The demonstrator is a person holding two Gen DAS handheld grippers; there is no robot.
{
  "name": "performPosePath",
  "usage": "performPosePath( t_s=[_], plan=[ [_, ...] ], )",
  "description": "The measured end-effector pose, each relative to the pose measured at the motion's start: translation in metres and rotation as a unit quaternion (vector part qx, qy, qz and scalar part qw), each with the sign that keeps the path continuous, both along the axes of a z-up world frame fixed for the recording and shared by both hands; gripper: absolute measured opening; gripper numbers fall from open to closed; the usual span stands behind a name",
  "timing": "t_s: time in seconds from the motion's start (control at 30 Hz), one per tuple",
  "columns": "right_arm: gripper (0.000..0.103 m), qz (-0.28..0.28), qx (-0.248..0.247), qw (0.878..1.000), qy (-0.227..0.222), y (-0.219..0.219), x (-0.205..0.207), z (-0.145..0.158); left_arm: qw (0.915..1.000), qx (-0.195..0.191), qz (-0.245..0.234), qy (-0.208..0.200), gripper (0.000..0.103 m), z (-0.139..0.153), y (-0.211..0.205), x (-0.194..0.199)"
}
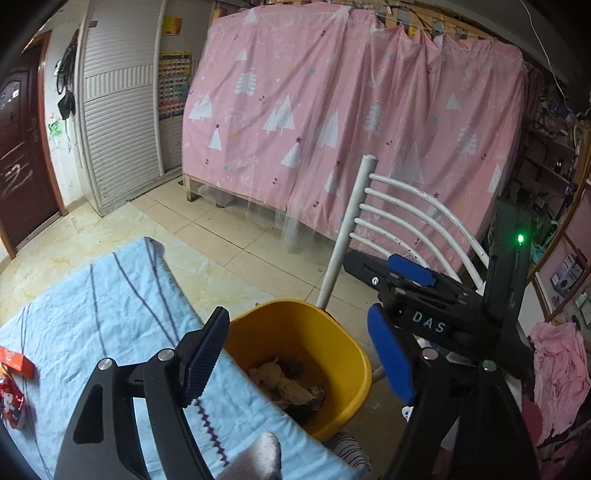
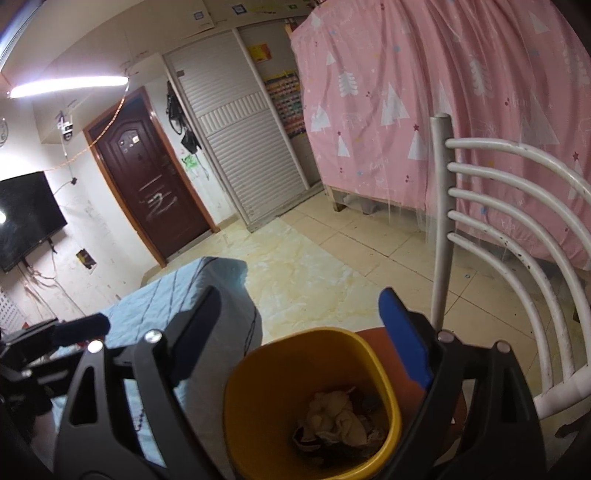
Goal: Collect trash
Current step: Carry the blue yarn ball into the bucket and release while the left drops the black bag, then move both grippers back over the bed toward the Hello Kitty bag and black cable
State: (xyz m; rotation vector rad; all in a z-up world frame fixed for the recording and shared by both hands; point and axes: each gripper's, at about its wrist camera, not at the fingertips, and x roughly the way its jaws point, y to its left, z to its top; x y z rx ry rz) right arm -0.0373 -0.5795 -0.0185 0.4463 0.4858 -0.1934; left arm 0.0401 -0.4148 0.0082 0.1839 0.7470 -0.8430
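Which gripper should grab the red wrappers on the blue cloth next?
Probably the left gripper: it is open and empty, and the red wrappers lie on its side. The right gripper, also open, hangs over the yellow bin.

White letters "DAS" stand on the black body of the right hand-held gripper [image 1: 400, 280], seen at the right of the left wrist view. The yellow-orange notice [image 1: 172, 25] on the wardrobe at the upper left, the coloured chart [image 1: 174, 84] below it, and the red wrapper [image 1: 16, 363] on the tabletop at the lower left all carry print, but it is too small and blurred to read.
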Motion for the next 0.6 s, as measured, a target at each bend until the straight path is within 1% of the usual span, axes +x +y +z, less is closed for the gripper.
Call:
performPosePath(
  t_s=[0.27,0.43,0.6],
  plan=[
    [0.086,0.039,-0.026,0.999,0.009,0.039,0.017,0.015,0.9991,-0.021,0.034,-0.014,0.071,0.019,0.048,0.007],
    [0.090,0.072,-0.047,0.996,0.013,0.074,0.032,0.025,0.9968,-0.030,0.070,-0.022,0.073,0.027,0.094,0.014],
    [0.092,0.116,-0.070,0.991,0.022,0.119,0.053,0.031,0.9925,-0.022,0.116,-0.033,0.073,0.031,0.144,0.025]
  ],
)
